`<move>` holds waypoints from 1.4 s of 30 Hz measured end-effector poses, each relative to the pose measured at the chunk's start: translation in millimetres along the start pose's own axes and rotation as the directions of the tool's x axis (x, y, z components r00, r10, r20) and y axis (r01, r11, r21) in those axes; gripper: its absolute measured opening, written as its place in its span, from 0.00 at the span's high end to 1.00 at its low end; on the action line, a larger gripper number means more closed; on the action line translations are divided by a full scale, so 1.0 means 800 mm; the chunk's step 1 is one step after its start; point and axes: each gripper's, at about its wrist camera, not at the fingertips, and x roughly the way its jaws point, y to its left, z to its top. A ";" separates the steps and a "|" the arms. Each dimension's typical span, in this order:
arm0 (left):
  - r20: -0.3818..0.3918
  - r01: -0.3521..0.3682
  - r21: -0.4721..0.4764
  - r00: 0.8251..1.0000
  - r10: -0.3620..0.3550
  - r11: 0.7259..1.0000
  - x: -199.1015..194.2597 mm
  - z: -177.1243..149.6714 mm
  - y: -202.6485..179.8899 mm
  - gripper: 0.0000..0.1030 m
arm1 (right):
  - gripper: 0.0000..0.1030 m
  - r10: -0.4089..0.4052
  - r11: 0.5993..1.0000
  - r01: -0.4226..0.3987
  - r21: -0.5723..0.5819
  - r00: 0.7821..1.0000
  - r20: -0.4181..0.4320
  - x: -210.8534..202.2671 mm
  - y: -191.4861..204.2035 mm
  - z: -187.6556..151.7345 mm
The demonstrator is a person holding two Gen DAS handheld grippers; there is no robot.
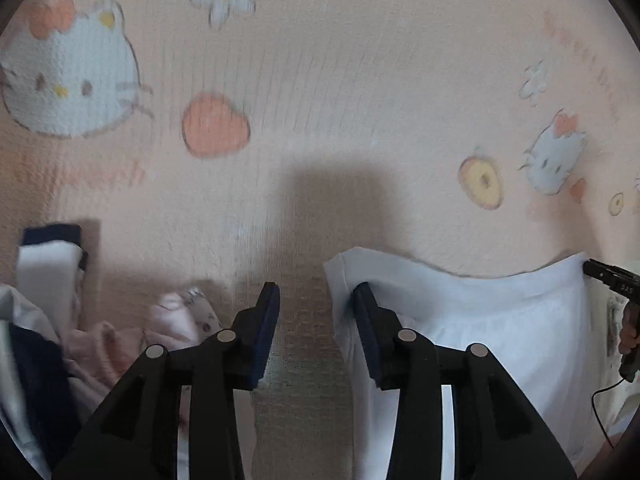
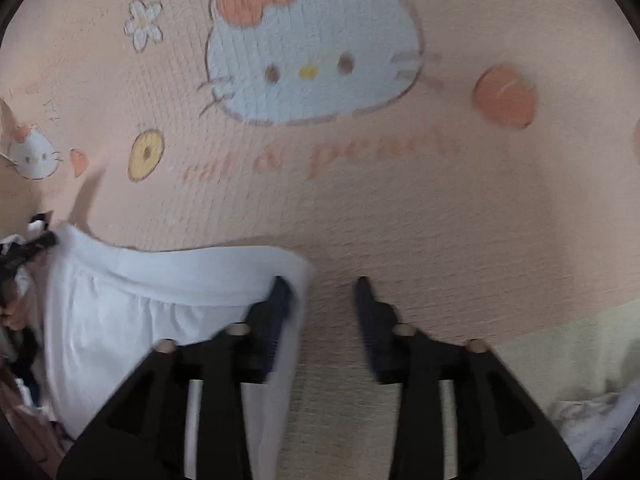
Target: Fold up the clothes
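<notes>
White cloth: folded white cotton garment (image 1: 500, 320) on peach cartoon-cat sheet (image 1: 320, 80).
Left tongs (image 1: 316, 300): parted, holding nothing, at its left corner.
Right tongs (image 2: 322, 292): parted, seemingly empty, at its right corner.

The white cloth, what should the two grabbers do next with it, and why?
Probably lift both grabbers up and away. The white cloth lies flat on the pink cat blanket, its top edge looking folded over. The left gripper and right gripper are open at its two upper corners, nothing pinched. Then they could reach for the piled clothes.
</notes>
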 end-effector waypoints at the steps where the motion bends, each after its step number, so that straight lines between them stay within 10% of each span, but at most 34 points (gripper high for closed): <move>1: 0.010 -0.016 0.054 1.000 0.015 0.998 -0.006 -0.004 -0.012 0.61 | 0.60 -0.021 1.000 0.021 -0.018 0.999 0.030 -0.010 0.008 -0.002; 4: 0.049 -0.126 0.165 0.992 0.119 0.978 -0.009 -0.010 -0.040 0.61 | 0.54 -0.070 0.990 0.082 -0.112 0.991 0.111 -0.035 0.050 -0.013; 8: -0.087 -0.200 0.053 0.975 0.204 0.978 0.024 0.009 -0.009 0.62 | 0.50 -0.212 0.959 0.231 -0.164 0.969 0.127 -0.030 0.071 -0.013; 15: -0.088 0.086 0.176 0.994 -0.072 0.981 -0.005 -0.040 -0.071 0.64 | 0.58 -0.043 0.971 0.069 -0.231 0.992 0.115 -0.069 0.084 -0.039; 19: -0.136 0.023 0.261 0.991 0.013 0.965 0.034 -0.055 -0.077 0.61 | 0.59 -0.026 0.977 0.027 -0.211 1.000 0.008 -0.047 0.084 -0.050; 23: -0.106 -0.017 0.139 0.994 0.032 0.990 0.021 -0.025 -0.035 0.61 | 0.59 -0.082 0.988 0.083 -0.134 0.997 0.008 -0.044 0.051 -0.046; 26: -0.066 0.095 0.113 0.994 -0.088 0.989 -0.002 -0.017 -0.043 0.64 | 0.52 -0.053 0.994 0.058 -0.095 0.997 0.052 -0.067 0.046 -0.045; 29: -0.095 0.151 0.208 0.986 -0.134 0.966 0.006 -0.030 -0.089 0.63 | 0.52 0.034 0.980 -0.027 -0.198 0.999 0.033 -0.074 0.089 -0.064; 32: -0.119 0.091 0.233 0.991 -0.064 0.968 0.033 -0.033 -0.102 0.63 | 0.52 -0.063 0.934 0.052 -0.352 0.998 -0.019 -0.047 0.136 -0.092; 37: -0.092 0.022 0.120 0.996 -0.011 0.993 0.030 -0.019 -0.072 0.63 | 0.50 -0.015 0.980 0.014 -0.198 1.000 -0.002 -0.078 0.110 -0.089; 42: -0.070 0.100 0.116 0.993 -0.092 0.988 -0.045 -0.041 -0.100 0.63 | 0.49 0.009 0.992 -0.013 -0.123 0.999 -0.039 -0.138 0.103 -0.099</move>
